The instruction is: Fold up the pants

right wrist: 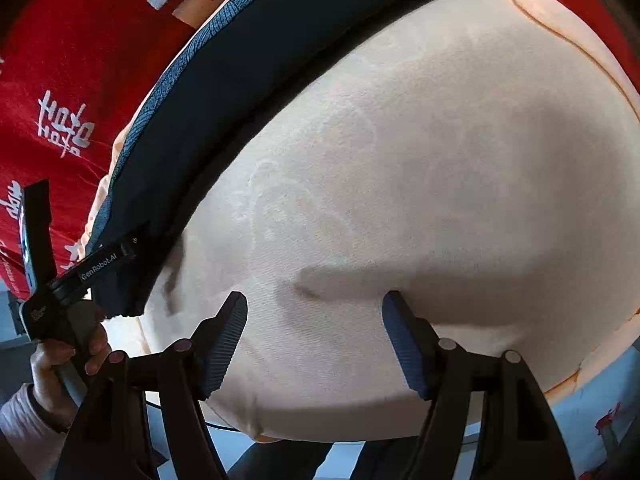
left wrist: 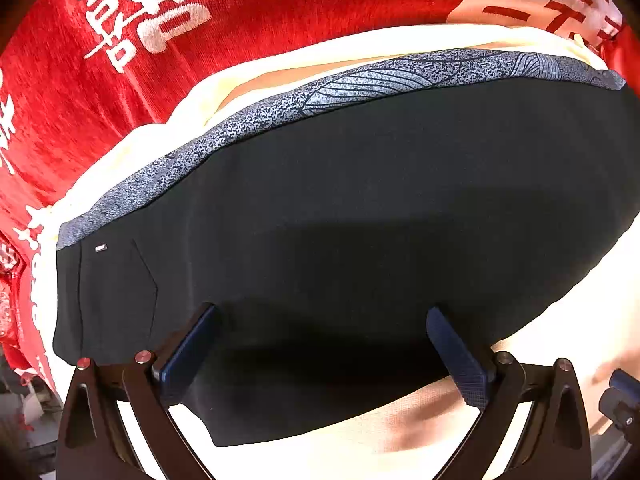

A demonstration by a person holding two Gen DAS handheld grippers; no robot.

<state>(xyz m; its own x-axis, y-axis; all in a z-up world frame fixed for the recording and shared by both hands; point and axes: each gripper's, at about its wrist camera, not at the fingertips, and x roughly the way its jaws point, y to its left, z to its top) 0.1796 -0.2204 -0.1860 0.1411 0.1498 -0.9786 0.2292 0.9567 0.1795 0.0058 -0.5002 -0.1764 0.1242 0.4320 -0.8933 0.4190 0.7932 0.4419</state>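
Observation:
The dark navy pants [left wrist: 360,208] lie folded flat on a cream cloth, with a grey-blue patterned band [left wrist: 360,80] along their far edge and a small label near the left end. My left gripper [left wrist: 320,320] is open just above the pants' near edge, holding nothing. In the right wrist view the pants [right wrist: 248,56] run as a dark strip along the upper left. My right gripper [right wrist: 316,312] is open over the bare cream cloth [right wrist: 440,180], to the right of the pants. The left gripper [right wrist: 112,280], held by a hand, shows at the pants' end.
A red cloth with white lettering [left wrist: 100,80] lies beyond and left of the cream cloth [left wrist: 580,320]; it also shows in the right wrist view [right wrist: 60,80]. The cream cloth's edge [right wrist: 580,376] falls to a light blue surface at lower right.

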